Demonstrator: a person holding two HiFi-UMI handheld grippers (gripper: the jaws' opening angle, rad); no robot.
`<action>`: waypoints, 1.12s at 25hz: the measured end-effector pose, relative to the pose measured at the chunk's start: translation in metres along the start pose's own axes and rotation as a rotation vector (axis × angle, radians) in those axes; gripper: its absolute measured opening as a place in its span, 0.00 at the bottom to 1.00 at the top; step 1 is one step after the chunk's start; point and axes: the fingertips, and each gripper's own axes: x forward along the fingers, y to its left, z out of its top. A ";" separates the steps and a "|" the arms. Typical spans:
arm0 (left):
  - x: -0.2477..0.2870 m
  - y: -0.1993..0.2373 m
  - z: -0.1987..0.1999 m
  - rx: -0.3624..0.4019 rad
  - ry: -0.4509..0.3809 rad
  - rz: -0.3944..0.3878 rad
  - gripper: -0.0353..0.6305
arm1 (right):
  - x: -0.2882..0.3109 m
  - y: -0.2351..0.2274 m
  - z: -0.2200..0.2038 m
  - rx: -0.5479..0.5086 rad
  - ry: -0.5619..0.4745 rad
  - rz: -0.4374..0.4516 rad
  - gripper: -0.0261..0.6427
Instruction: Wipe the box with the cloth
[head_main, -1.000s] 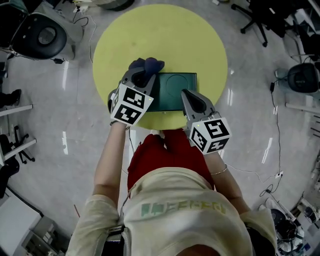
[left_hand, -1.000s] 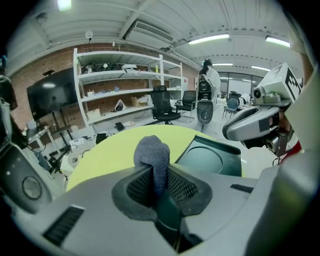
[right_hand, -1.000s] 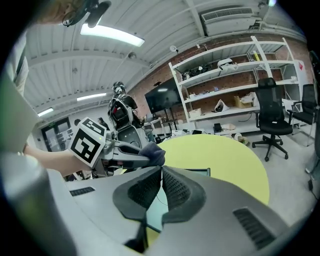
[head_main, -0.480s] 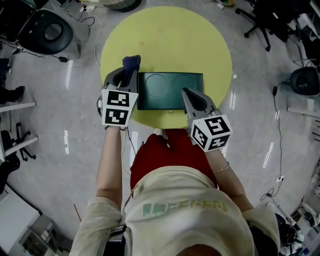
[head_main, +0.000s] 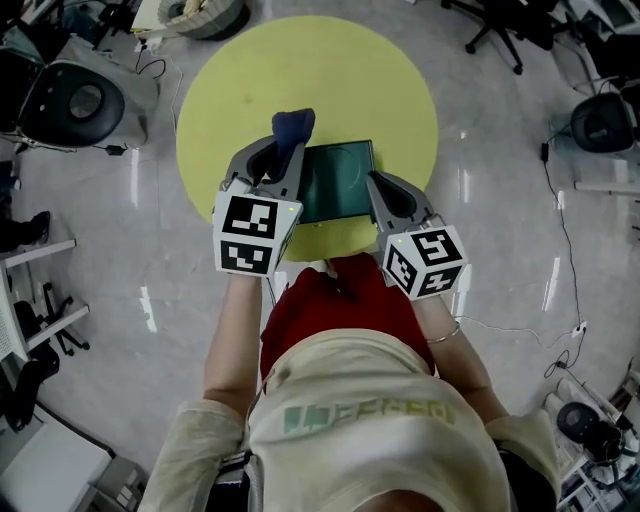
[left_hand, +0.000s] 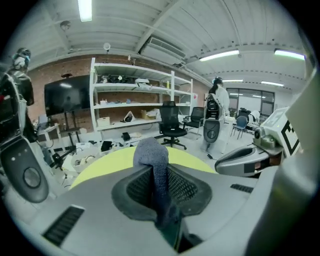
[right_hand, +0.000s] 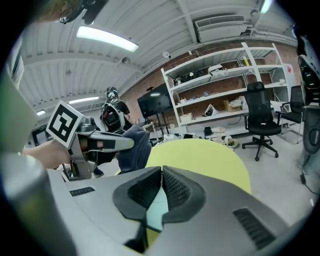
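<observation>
Pale glossy floor (head_main: 100, 250) surrounds a round yellow table (head_main: 400, 80). At its near edge the right gripper (head_main: 378, 186) has its jaws pressed onto the right rim of the green box (head_main: 335, 180). The left gripper (head_main: 283, 152) pinches a dark blue cloth (head_main: 293, 127) at the box's far left corner. Office chairs (head_main: 497, 28) stand beyond.

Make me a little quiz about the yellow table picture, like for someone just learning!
1. True or false: the dark blue cloth lies loose on the round yellow table.
2. Which holds the flat dark green box: A, the left gripper, or B, the right gripper?
3. What shape is marked on the box's top?
Key: 1 false, the left gripper is shut on it; 2 B; 3 a circle.
</observation>
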 end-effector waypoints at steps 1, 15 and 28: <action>0.009 -0.014 0.007 0.002 -0.005 -0.033 0.15 | -0.005 -0.007 0.002 0.006 -0.007 -0.011 0.10; 0.083 -0.136 0.000 -0.094 0.046 -0.223 0.15 | -0.043 -0.065 -0.015 0.018 0.027 -0.033 0.10; 0.040 -0.053 -0.067 -0.054 0.121 -0.054 0.15 | -0.036 -0.002 -0.036 -0.037 0.081 -0.014 0.10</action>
